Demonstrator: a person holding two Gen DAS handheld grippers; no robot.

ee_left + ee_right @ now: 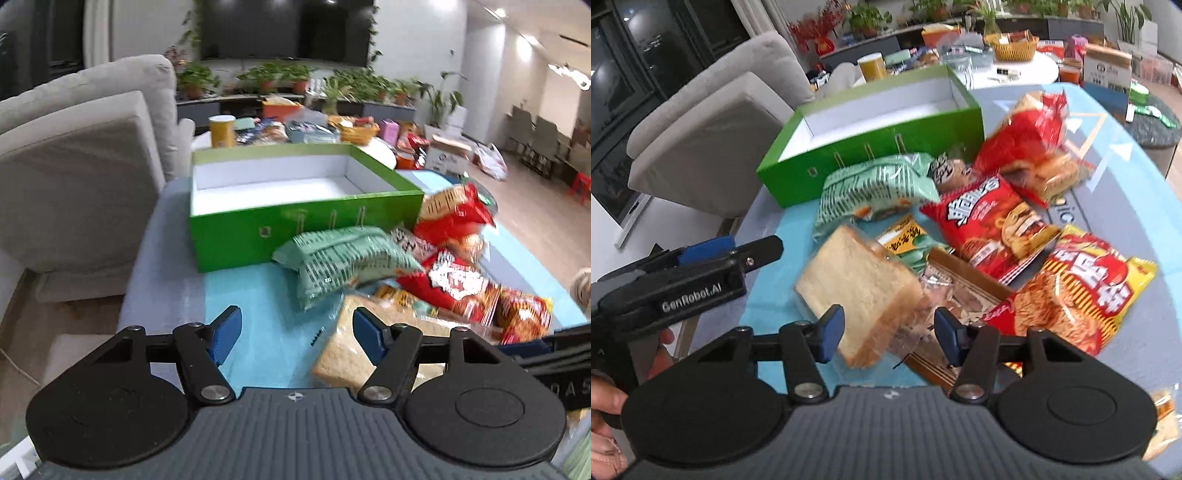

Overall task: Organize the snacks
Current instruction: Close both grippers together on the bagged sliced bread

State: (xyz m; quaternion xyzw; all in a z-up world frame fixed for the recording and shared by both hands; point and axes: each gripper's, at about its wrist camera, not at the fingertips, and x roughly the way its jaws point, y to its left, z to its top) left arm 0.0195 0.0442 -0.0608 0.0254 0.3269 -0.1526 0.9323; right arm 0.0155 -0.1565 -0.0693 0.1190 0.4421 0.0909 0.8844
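While hanging over the near part of the teal desk [251, 295], shows as the left tool [297, 332] with blue pads part-way apart and nothing gripped. Overlaps, at its right finger only, a corner of the wrapped bread slice [340, 350].

Farther right, points down as the right tool [889, 334], jaws narrower than full spread and set astride the near end of that bread slice in its clear wrapper. Shows no squeeze on the wrapper; looks ungripped, though blurred.

Lying in a loose heap on the desk, right of centre:
- wrapped bread slice, nearest, tilted on edge against other packets;
- pale green snack bag [340, 262], just beyond it, leaning against the green box;
- red chip bag [993, 225], right of the green bag;
- yellow-and-red crisp bag [1078, 291], near right, touching the red one;
- red bag of bread rolls [1030, 147], far right, beside the box corner.

Standing at the far left of the desk: open green box [295, 229], white inside, holding nothing. Beyond its left side, a grey sofa [74, 177].

Gripping the left tool's handle at the left edge of the right wrist view: a hand [605, 402].
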